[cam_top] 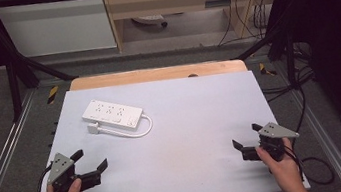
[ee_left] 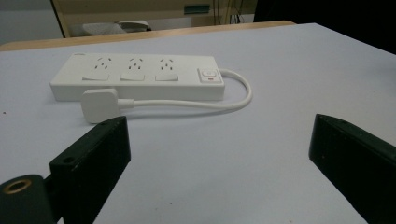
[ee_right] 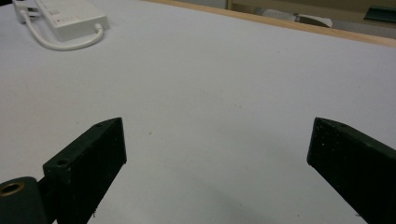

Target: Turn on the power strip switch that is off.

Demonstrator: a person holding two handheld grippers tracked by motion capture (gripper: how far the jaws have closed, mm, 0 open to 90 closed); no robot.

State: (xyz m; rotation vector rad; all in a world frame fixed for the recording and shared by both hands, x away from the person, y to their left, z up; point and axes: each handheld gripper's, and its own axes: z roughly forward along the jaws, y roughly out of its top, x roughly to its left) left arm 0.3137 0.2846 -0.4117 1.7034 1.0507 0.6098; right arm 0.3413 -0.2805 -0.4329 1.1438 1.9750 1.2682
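1. Both tools sit low at the near edge of the white table (cam_top: 201, 117), one at each corner. The left gripper (cam_top: 89, 163) and the right gripper (cam_top: 245, 138) both have their jaws spread wide with nothing between them, so to me this looks like a ready pose, hands parked well back from the work.

2. The left one is angled toward the power strip (cam_top: 113, 114), and in the left gripper view the strip (ee_left: 140, 77) sits dead ahead between the two black jaws. My guess is that hand goes in first. The right gripper (ee_right: 215, 177) looks across bare tabletop, with the strip (ee_right: 70, 18) off in a far corner of its view.

3. The strip lies flat on the far left part of the table, well apart from both tools. It's a white slab with three sockets in a row and a switch at one end.

4. Its short white cable (ee_left: 233, 100) loops out of the switch end and curls back along the near side, ending in a flat white plug (ee_left: 99, 105) lying just beside the body. Not plugged into anything.
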